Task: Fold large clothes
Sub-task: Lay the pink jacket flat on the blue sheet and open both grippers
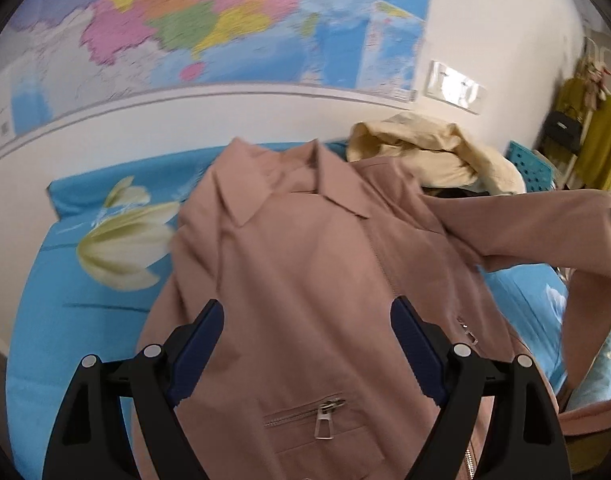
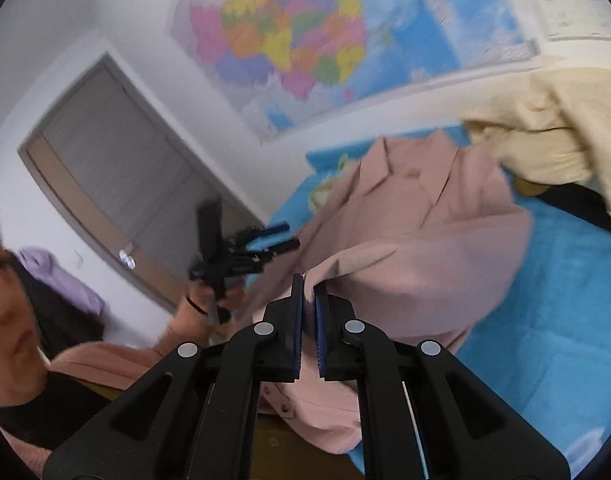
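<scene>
A dusty-pink jacket with a collar and zip pockets lies front up on a blue floral sheet. My left gripper hovers open over its lower front, with nothing between the fingers. One pink sleeve is raised off the bed at the right. In the right wrist view, my right gripper is shut on that sleeve, which drapes back to the jacket. The left gripper also shows there, held in a hand left of the jacket.
A crumpled cream garment is heaped behind the jacket's collar, next to a blue perforated basket. A wall with a coloured map runs along the bed's far side. A grey door is at the left. Clothes hang at the far right.
</scene>
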The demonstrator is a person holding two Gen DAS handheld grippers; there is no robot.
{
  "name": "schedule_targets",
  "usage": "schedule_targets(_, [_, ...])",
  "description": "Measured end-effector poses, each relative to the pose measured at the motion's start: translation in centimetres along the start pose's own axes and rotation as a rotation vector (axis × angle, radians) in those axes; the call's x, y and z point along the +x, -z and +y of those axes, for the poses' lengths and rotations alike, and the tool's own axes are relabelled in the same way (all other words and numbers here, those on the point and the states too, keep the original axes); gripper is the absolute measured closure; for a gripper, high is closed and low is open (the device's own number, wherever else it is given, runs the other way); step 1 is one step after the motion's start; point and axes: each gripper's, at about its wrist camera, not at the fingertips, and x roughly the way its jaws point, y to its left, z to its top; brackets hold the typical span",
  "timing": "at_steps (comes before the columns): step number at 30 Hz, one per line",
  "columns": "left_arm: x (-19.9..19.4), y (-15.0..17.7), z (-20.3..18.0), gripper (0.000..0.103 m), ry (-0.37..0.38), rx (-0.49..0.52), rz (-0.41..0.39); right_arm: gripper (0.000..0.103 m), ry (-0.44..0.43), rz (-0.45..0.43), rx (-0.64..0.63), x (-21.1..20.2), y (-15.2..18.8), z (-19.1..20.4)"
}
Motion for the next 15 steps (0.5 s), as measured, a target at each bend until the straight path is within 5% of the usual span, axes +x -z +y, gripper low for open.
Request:
schedule_targets(6, [0.2,2.6,2.3,0.012,-0.116,0.004,0.080,0.097,0.201,-0.031,0.181,-1.4,1.0,-7.4])
schedule_targets(9, [1.1,4.8,3.4,0.007,-0.205,0.046,0.175,0.096,0.426,-0.058,0.263,-4.3,2.8,-11.4])
schedule_targets(12, [1.7,6.2,4.1,0.009,-0.204,0.061,0.238,0.053,0.719,-0.001,0.349,-5.6,4.4,-14.8])
schedule_targets(15, [1.8,6.1,5.1,0.034,-0.193,0.031,0.246,0.028,0.823,-0.038,0.354,-6.5,4.6,-15.3])
